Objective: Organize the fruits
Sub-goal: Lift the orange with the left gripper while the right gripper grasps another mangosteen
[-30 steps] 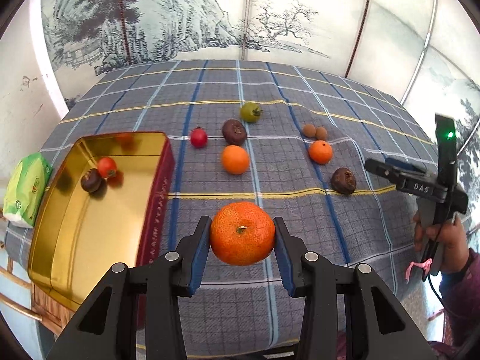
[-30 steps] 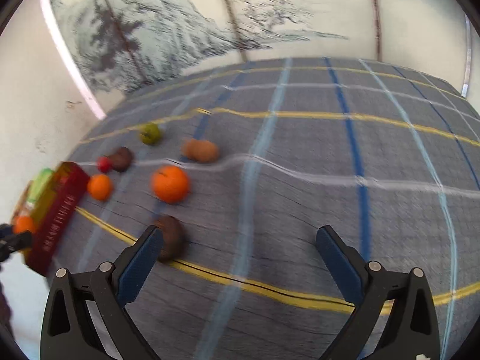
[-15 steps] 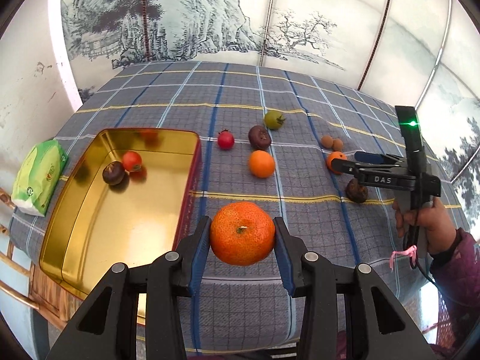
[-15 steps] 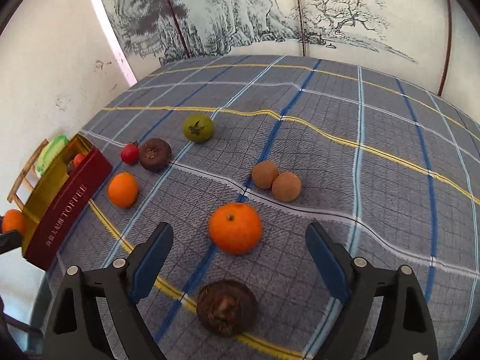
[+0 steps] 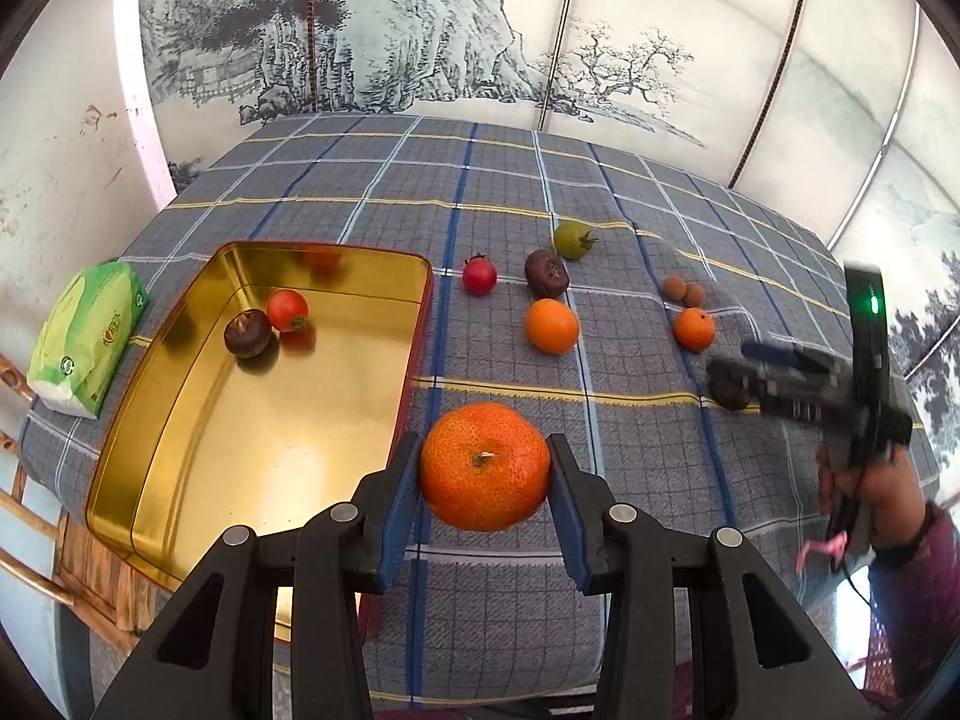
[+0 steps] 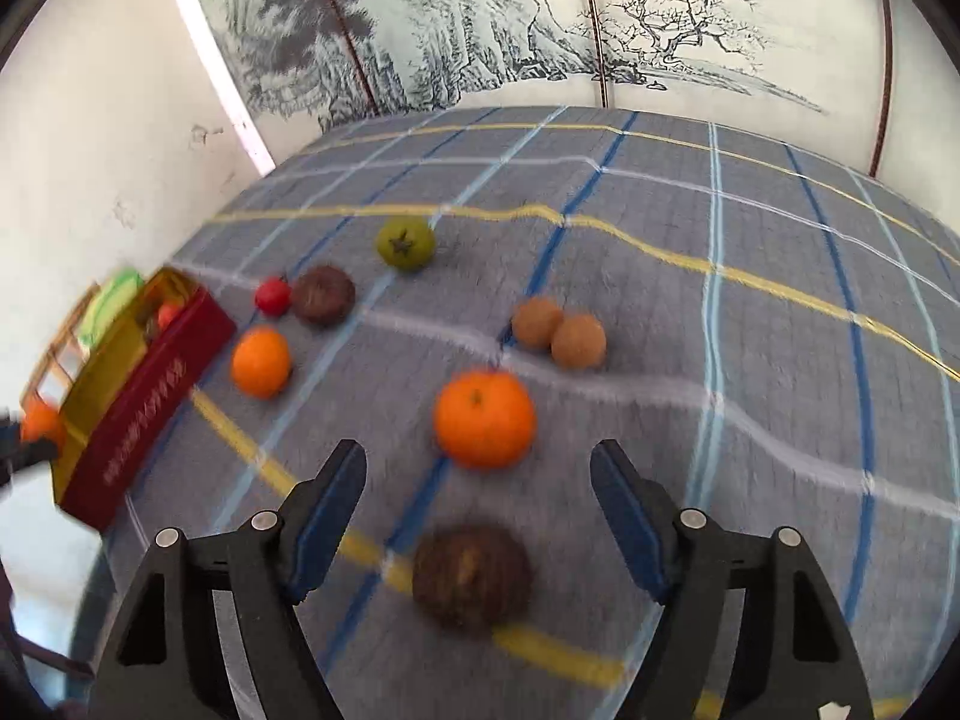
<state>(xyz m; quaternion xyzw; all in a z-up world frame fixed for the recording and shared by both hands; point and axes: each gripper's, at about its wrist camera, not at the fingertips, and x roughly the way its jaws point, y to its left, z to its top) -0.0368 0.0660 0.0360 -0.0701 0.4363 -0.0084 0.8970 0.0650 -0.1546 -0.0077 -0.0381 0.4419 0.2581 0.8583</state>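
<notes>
Gripping a large orange [image 5: 485,465] between both blue pads, the left hand-held gripper [image 5: 485,483] holds it above the plaid cloth [image 5: 600,192] that covers the bench, just right of the gold tin [image 5: 180,450]. Left wrist view: inside the tin, at its far end, lie a dark brown fruit [image 5: 247,333] and a red tomato [image 5: 287,310], touching. A green packet [image 5: 87,333] lies left of the tin. On the cloth: a red fruit [image 5: 479,275], a dark fruit [image 5: 546,273], a green tomato [image 5: 573,239], a mid-size orange [image 5: 552,326], two small brown fruits [image 5: 684,290] and a small orange [image 5: 694,329]. At right, a hand [image 5: 873,480] carries the right hand-held gripper [image 5: 729,369], blurred, over another dark fruit [image 5: 729,393]. Right wrist view, blurred: the right hand-held gripper [image 6: 478,501] is released; its jaws have just been closing, with nothing pressed between the pads. A brown wrinkled fruit [image 6: 471,576] lies on the cloth below the gap, on a yellow stripe. The small orange [image 6: 485,418] lies just beyond the fingertips. The red-sided tin [image 6: 141,402] is at far left.
</notes>
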